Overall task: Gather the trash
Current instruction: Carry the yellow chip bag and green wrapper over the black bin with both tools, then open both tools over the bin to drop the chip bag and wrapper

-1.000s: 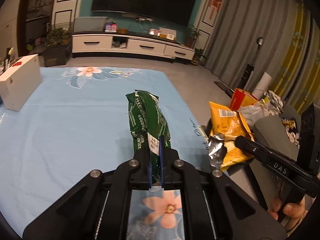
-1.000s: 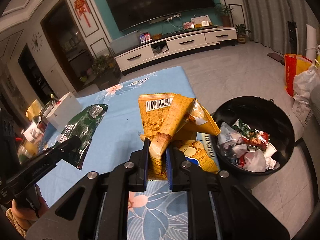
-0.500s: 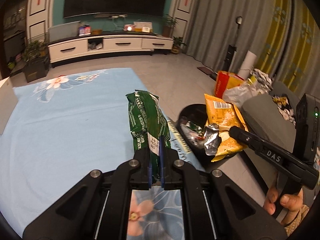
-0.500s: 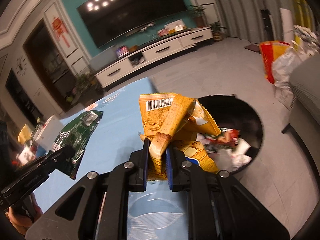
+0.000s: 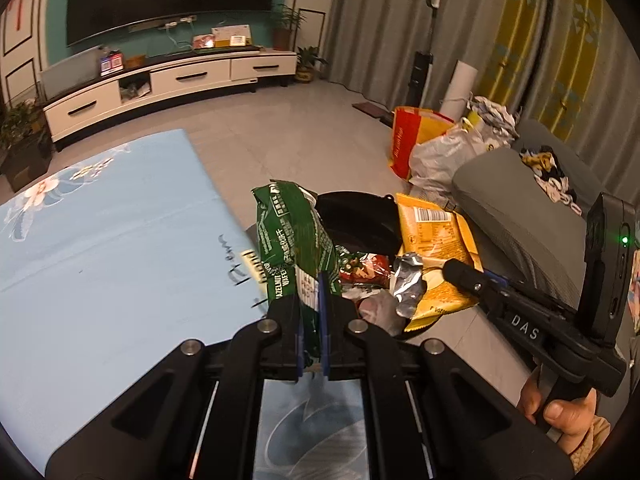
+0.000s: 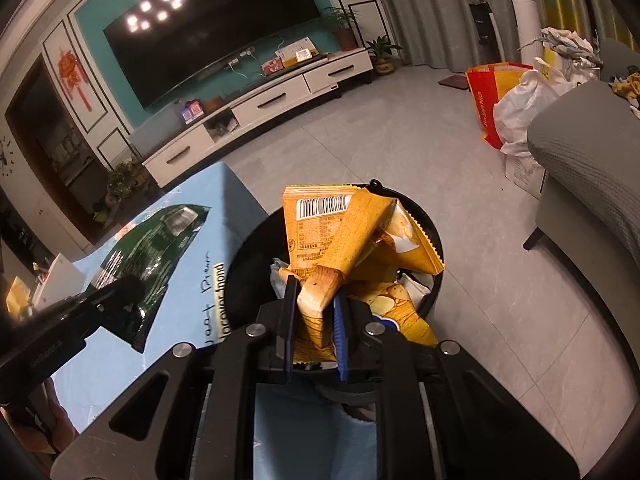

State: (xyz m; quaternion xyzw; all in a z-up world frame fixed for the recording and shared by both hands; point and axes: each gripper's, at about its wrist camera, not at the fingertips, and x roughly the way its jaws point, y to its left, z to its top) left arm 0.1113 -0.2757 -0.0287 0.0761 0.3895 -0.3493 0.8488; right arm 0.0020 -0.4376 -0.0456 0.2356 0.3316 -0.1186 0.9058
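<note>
left wrist: close, faces forward over table edge | right wrist: same (both share bin (image 5: 360,216) (image 6: 256,248))

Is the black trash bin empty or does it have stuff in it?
It has stuff in it. The black trash bin shows red and silver wrappers inside.

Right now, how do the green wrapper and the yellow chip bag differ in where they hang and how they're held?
The green wrapper sits in the left gripper, while the yellow chip bag sits in the right gripper. The green wrapper hangs near the edge of the blue tablecloth, at the rim of the black bin; the yellow chip bag hangs over the bin's opening. The green wrapper is flat and narrow; the yellow chip bag is crumpled and folded. Both are empty snack packets pinched at one end.
</note>
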